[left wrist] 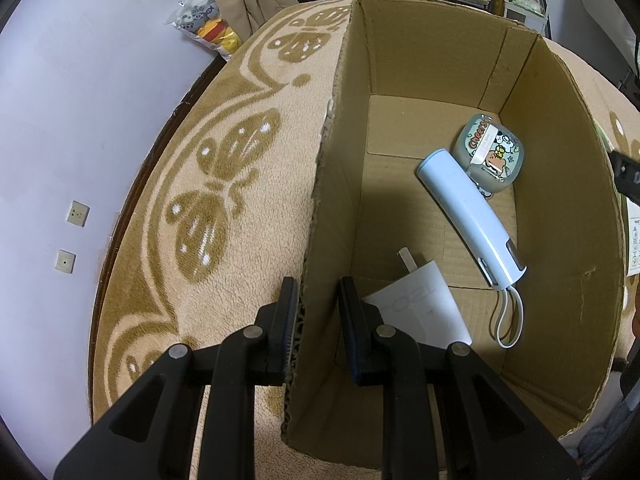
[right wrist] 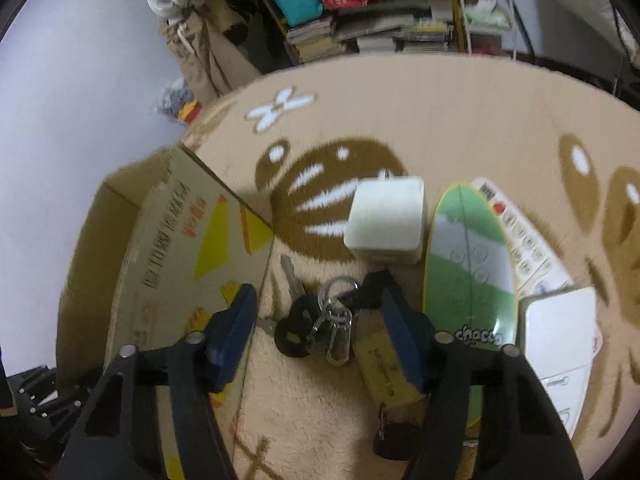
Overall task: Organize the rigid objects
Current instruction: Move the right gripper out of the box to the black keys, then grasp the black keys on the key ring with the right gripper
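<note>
The black-headed key bunch with metal rings (right wrist: 316,320) lies between the spread right claw (right wrist: 316,336), while the left claw (left wrist: 318,312) straddles the brown cardboard box's wall (left wrist: 320,240), seemingly steadying it.

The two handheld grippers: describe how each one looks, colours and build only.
The left gripper has a matte black frame of angular linkage arms with triangular cut-outs and silver round pivot pins; its fingers are flat black plates, one with a ribbed inner face. The right gripper has the same black frame and silver pins, with dark blue pads on its fingers. No cables or sleeves show.
</note>
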A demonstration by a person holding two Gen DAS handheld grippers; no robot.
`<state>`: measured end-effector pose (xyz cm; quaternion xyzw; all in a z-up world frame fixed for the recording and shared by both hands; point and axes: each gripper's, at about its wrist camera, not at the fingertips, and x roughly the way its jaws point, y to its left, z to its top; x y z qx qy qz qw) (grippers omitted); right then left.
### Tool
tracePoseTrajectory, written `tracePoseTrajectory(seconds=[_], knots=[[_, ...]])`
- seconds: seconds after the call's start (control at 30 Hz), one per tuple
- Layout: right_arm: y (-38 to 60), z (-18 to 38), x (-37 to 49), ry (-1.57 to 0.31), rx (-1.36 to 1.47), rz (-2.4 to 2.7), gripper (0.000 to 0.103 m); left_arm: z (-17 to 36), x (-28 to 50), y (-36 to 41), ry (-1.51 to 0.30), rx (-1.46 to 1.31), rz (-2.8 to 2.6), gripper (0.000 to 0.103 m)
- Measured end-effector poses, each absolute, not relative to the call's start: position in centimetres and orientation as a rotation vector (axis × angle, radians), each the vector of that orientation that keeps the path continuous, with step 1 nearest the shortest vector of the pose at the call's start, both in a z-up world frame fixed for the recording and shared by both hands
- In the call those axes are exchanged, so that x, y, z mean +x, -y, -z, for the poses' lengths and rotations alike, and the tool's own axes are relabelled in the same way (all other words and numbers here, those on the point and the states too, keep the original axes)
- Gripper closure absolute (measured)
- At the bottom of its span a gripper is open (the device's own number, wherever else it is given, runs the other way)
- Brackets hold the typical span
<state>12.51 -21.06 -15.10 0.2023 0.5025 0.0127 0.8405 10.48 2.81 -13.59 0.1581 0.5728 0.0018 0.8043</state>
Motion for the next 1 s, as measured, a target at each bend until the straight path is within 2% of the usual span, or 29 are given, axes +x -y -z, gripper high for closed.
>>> tracePoseTrajectory(seconds=[0.13, 0.17, 0.23, 0.5, 0.57, 0.67, 1.0], knots=[[20.7, 16.2, 12.7, -1.09, 0.432, -0.039, 0.043, 13.6, 10.5, -2.8, -1.227, 0.338, -0.004, 0.082], [20.6, 16.3, 12.8, -1.095, 0.432, -0.049, 0.052, 13.6, 10.5, -2.8, -1.228, 0.337, -0.004, 0.082], [20.4, 16.9, 13.0, -1.115, 0.443, -0.069, 0.064, 13.6, 10.5, -2.7, -1.227, 0.34, -0.005, 0.082], [20.4, 17.8, 13.3, -1.103, 0.475, -0.052, 0.064, 13.6, 10.5, -2.7, -1.228, 0.338, -0.005, 0.082], [20.2, 17.5, 13.1, -1.106, 0.398, -0.024, 0.083, 13.6, 10.6, -2.8, -1.228, 0.339, -0.005, 0.082], [20.0, 16.9, 13.0, -1.085, 0.373, -0.01, 0.091, 13.6, 10.5, -2.8, -1.229, 0.338, -0.005, 0.082], [20.2, 14.5, 12.1, -1.022, 0.338, 0.051, 0.092, 13.5, 10.5, -3.0, -1.23, 0.331, -0.004, 0.082]])
